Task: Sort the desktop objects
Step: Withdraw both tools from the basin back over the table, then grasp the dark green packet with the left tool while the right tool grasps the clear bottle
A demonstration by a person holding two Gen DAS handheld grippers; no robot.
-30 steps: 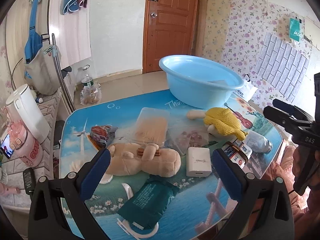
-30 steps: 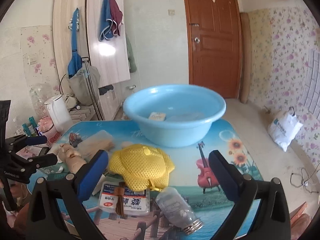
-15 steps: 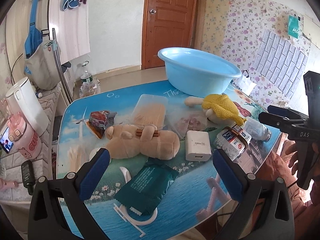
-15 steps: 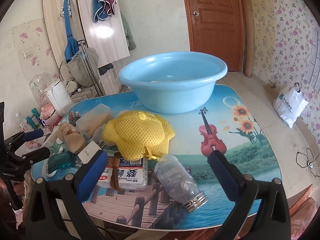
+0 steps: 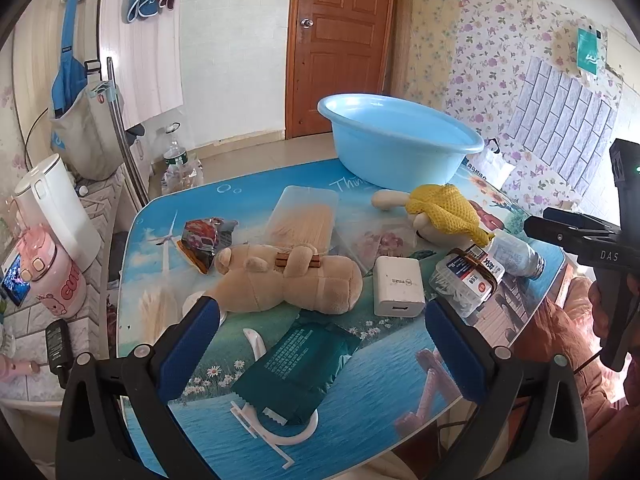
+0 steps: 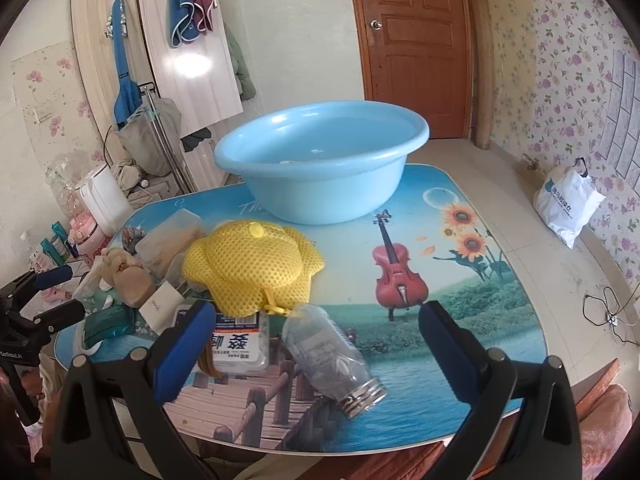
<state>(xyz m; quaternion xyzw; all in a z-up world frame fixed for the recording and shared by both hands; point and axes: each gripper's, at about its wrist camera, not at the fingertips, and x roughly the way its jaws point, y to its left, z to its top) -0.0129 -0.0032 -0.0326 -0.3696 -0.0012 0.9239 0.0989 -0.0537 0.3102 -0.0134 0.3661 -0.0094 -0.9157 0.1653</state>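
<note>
A light blue basin (image 5: 400,148) (image 6: 320,160) stands at the far side of the picture-printed table (image 6: 460,288). On the table lie a tan plush toy (image 5: 288,280), a white charger (image 5: 398,286), a dark green packet (image 5: 294,368), a yellow mesh toy (image 6: 252,264) (image 5: 444,212), a clear bottle lying on its side (image 6: 332,356), and a labelled clear box (image 6: 240,346) (image 5: 466,280). My left gripper (image 5: 320,344) is open and empty above the near edge. My right gripper (image 6: 316,344) is open and empty above the bottle.
A lidded clear box (image 5: 304,216) and a red snack pack (image 5: 204,240) lie further back. A white hook (image 5: 276,428) lies under the green packet. A white kettle (image 5: 56,208) and a pink cup (image 5: 52,276) stand on a side shelf to the left.
Both grippers have pulled back and up from the table, so the objects look lower and farther away. Both stay open and empty. No object has moved.
</note>
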